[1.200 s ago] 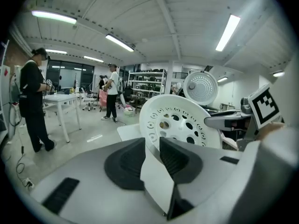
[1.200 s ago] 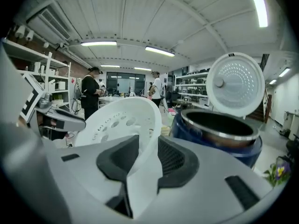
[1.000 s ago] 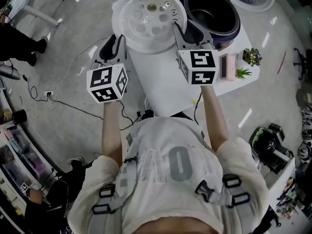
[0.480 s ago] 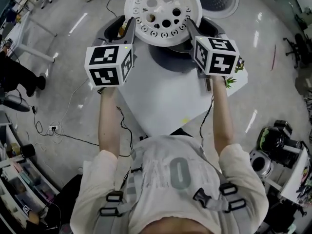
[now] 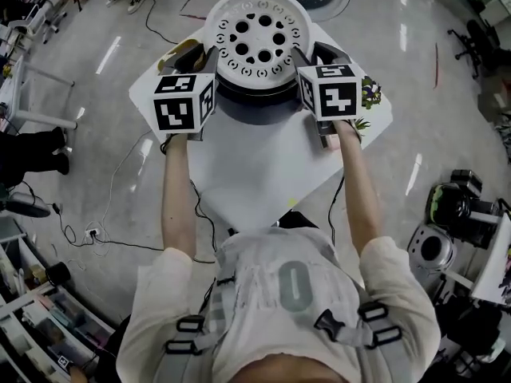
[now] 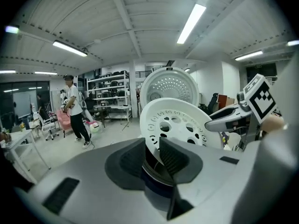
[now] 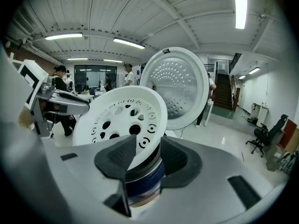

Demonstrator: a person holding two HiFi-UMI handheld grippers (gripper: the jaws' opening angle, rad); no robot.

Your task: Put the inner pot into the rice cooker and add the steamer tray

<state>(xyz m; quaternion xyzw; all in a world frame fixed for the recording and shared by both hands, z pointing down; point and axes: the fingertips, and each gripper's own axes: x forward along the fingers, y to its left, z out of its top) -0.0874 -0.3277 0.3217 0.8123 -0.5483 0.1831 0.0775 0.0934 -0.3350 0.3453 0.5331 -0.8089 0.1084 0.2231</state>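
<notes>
The white perforated steamer tray [image 5: 257, 34] lies roughly level over the mouth of the dark rice cooker [image 5: 255, 108], hiding the inner pot. My left gripper [image 5: 209, 56] is shut on the tray's left rim; the rim [image 6: 175, 125] stands between its pads [image 6: 170, 157]. My right gripper [image 5: 300, 54] is at the tray's right rim. Its jaws have just been opening, and the rim [image 7: 119, 120] rests against the left pad with a gap to the right pad [image 7: 175, 157]. The cooker's lid [image 7: 180, 85] stands open behind the tray.
The cooker sits on a small white table [image 5: 263, 174] with little potted plants [image 5: 369, 94] at its right edge. Camera gear [image 5: 455, 206] lies on the floor at the right and cables [image 5: 120, 230] at the left. A person [image 6: 74, 108] stands far off.
Both grippers have carried the tray from the table's left side across to above the cooker's mouth. The right jaws now stand wider around the rim.
</notes>
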